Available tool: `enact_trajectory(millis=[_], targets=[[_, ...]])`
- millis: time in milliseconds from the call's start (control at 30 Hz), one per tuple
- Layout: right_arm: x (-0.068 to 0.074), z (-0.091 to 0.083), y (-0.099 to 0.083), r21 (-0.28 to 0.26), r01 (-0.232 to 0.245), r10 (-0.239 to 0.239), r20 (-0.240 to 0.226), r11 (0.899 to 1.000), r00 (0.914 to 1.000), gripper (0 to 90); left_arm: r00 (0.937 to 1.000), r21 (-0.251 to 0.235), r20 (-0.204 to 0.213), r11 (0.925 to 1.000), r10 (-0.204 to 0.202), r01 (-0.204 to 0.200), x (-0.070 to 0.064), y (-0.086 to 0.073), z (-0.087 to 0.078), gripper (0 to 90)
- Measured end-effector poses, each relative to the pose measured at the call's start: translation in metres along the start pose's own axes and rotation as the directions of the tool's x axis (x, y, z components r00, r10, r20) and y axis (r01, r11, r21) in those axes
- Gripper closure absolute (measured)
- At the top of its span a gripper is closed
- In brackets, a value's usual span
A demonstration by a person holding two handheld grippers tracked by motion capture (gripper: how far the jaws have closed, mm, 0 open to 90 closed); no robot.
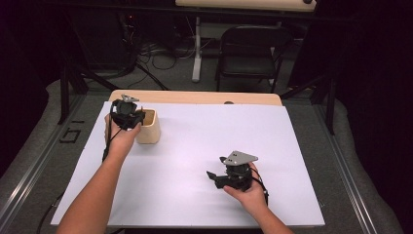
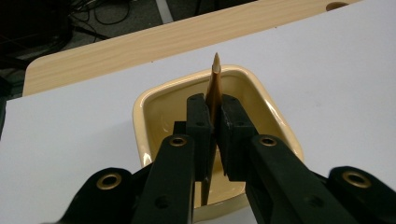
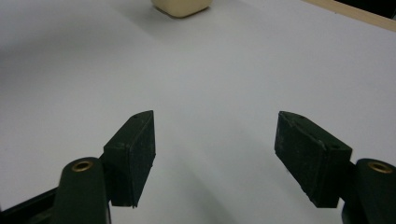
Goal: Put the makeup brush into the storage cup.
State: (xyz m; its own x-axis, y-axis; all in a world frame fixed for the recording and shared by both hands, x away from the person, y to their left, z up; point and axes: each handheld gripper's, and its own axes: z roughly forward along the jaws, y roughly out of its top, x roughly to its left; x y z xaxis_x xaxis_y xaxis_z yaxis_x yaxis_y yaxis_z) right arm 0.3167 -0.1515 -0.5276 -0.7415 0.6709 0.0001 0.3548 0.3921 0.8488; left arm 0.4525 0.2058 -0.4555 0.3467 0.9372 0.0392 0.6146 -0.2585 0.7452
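A cream-coloured square cup [image 1: 148, 127] stands on the white board at the far left; its rim [image 2: 261, 93] also shows in the left gripper view. My left gripper [image 2: 214, 126] hangs directly over its opening, shut on a sharpened brown pencil [image 2: 215, 88] whose tip points away from the camera and whose lower end reaches down into the cup. In the high view the left gripper [image 1: 127, 116] sits at the cup's left rim. My right gripper [image 1: 214, 176] rests low at the board's front right, jaws wide apart with nothing between them, seen too as the right gripper [image 3: 215, 158].
The white board [image 1: 195, 161] covers a light wooden table [image 1: 195, 96]. The cup's base [image 3: 181, 6] shows far off in the right gripper view. A black folding chair [image 1: 248, 53] and floor cables lie beyond the table.
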Motion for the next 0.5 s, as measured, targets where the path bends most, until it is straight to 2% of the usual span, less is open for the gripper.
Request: enact_trajectory(millis=[500], targets=[[-0.0004, -0.0001, -0.0001, -0.003, -0.001, 0.001, -0.001, 1.0, 1.0, 29.0, 0.9997, 0.006, -0.003, 0.9997, -0.023, 0.023, 0.0042, -0.0037, 0.0014, 83.3]])
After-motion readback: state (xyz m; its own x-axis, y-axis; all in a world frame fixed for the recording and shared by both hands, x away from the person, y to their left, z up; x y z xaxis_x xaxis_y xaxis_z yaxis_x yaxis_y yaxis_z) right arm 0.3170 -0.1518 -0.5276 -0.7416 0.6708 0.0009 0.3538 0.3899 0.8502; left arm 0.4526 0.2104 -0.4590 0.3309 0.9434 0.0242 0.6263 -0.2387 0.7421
